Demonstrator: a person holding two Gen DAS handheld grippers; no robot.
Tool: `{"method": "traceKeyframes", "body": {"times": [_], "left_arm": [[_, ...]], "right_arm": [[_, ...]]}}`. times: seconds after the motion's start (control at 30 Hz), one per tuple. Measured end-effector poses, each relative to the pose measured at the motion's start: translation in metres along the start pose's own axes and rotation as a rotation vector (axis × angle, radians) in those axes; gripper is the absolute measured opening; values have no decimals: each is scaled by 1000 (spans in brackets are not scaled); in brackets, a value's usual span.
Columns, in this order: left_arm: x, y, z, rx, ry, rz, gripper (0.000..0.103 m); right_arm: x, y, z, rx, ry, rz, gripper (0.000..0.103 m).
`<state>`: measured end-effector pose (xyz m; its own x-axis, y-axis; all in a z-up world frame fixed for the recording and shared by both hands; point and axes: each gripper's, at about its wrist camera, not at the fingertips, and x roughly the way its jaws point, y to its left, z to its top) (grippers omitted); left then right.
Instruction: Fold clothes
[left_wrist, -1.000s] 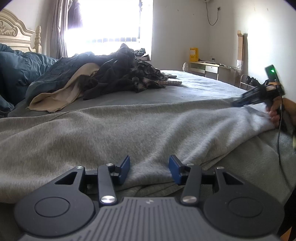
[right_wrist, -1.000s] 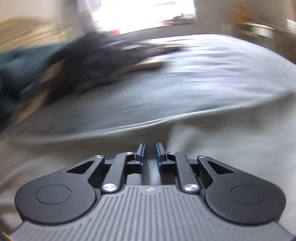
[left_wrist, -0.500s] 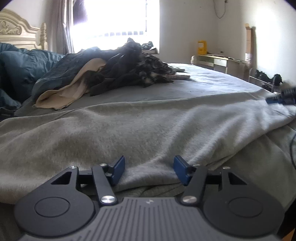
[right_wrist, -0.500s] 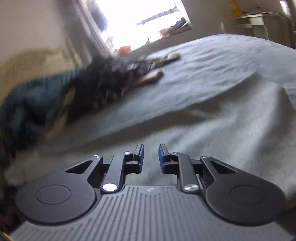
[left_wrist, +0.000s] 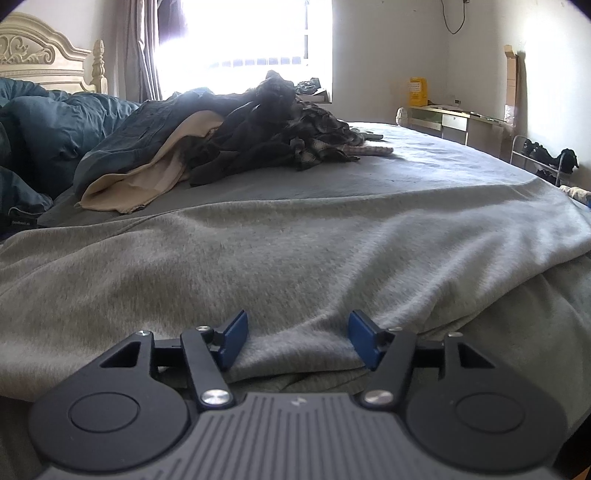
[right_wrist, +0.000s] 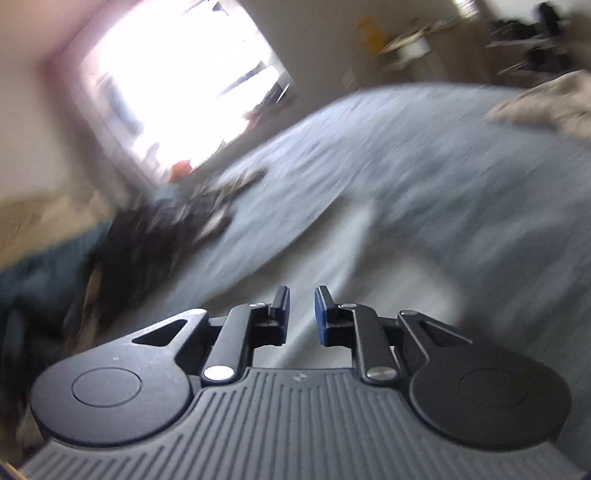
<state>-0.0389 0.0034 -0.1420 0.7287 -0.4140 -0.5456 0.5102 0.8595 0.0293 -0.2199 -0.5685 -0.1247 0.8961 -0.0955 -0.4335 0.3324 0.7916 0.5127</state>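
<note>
Left gripper (left_wrist: 297, 339) fingers opening wider than before over the grey sweatshirt's (left_wrist: 295, 251) near fold, right gripper (right_wrist: 301, 314) gone from the sweatshirt's right edge, its fingers closing, narrow gap, nothing between them, bed (left_wrist: 424, 166) beyond.

A grey sweatshirt (left_wrist: 295, 251) is spread flat across the near part of the bed (left_wrist: 424, 166), its near edge folded over. The left claw (left_wrist: 295, 341) is held low over that folded edge, and its jaws are opening, the blue pads (left_wrist: 232, 341) set apart on either side of a fabric ridge, not pressed on it. Farther back, a heap of dark clothes (left_wrist: 266, 129) is piled on a beige garment (left_wrist: 147, 177), beside a teal duvet (left_wrist: 48, 140).
</note>
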Motion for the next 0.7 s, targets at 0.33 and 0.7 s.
{"method": "traceKeyframes", "body": {"times": [0.33, 0.7], "left_arm": [[0, 2, -1, 8, -14, -16, 63], [1, 3, -4, -9, -33, -16, 64]], "right_arm": [[-52, -28, -2, 30, -168, -346, 11], [23, 39, -31, -332, -23, -392, 9]]}}
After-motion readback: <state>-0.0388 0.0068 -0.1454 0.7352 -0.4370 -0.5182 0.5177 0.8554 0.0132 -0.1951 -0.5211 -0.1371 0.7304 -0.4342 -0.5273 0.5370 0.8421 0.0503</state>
